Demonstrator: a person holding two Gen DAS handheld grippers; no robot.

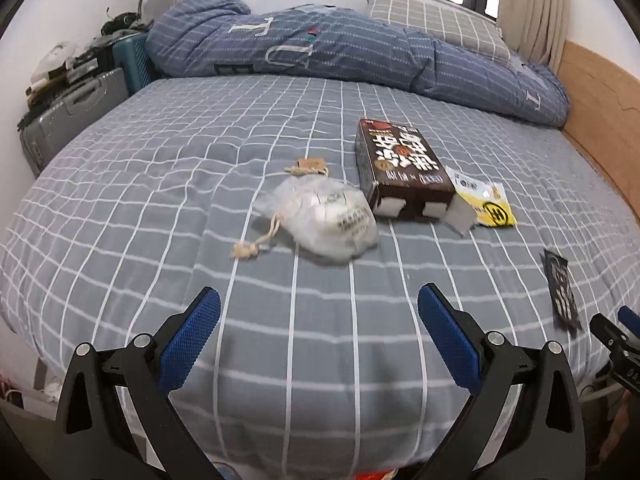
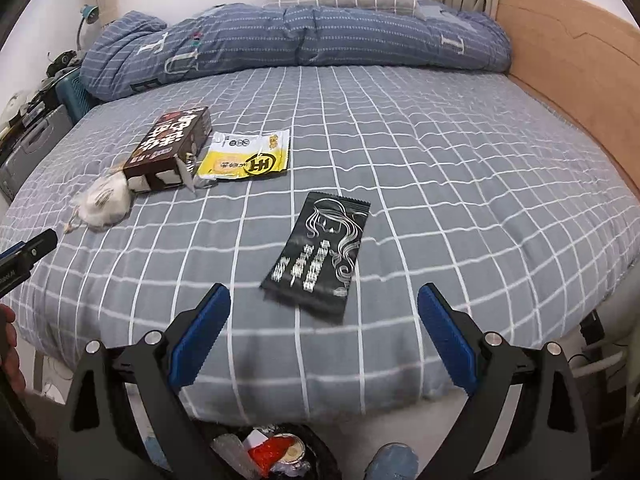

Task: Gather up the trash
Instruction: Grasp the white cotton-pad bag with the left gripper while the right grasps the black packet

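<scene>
Trash lies scattered over a bed [image 2: 420, 168] with a grey checked sheet, and both claws hover above its near edge with nothing between their blue pads. The left claw [image 1: 319, 322] has its fingers spread wide apart; straight ahead of it sits a white drawstring pouch [image 1: 324, 216], its cord trailing toward the claw's left side. Just beyond and to the right of the pouch is a brown carton [image 1: 402, 166] with its end flaps open, touching or nearly touching the pouch. A yellow wrapper [image 1: 486, 202] lies against the carton's right side.

The right claw [image 2: 324, 320] is likewise open and empty. A black sachet [image 2: 318, 250] with a silver line drawing lies flat just ahead of its fingertips, slightly left of centre between them. The carton, the yellow wrapper and the pouch are farther off, ahead and to its left. Below this claw, past the bed's edge, a dark bin [image 2: 276, 454] seems to hold mixed rubbish, though only part of it shows. A rolled blue quilt [image 2: 280, 40] lies along the far side of the bed.
</scene>
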